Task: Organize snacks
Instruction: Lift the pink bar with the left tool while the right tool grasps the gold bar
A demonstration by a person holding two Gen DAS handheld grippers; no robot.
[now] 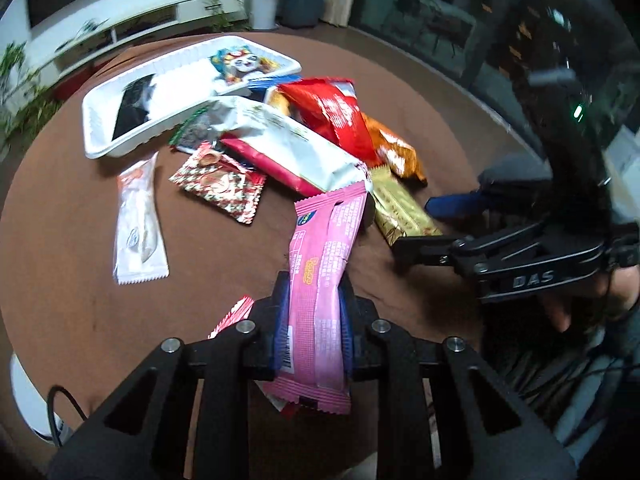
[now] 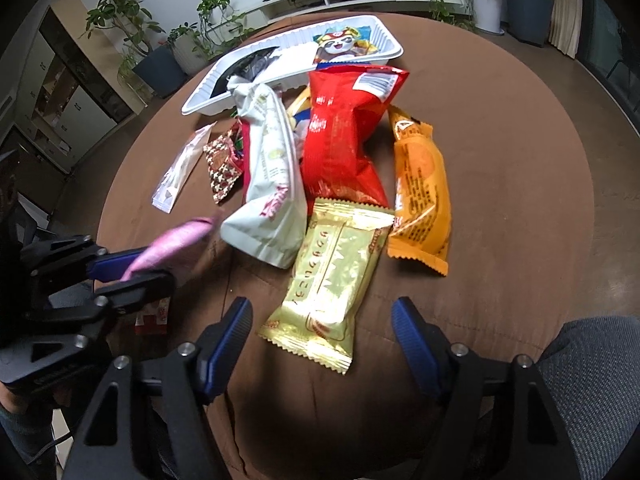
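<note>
Step in hand: sorting loose snacks off desk into white tray at far side

Left gripper jaws clamping pink wafer pack, holding it above desk surface

Right gripper jaws standing wide, gripping nothing, hovering over near end of gold pack

Next move likely calling for carrying pink pack across pile to tray, then releasing
</note>
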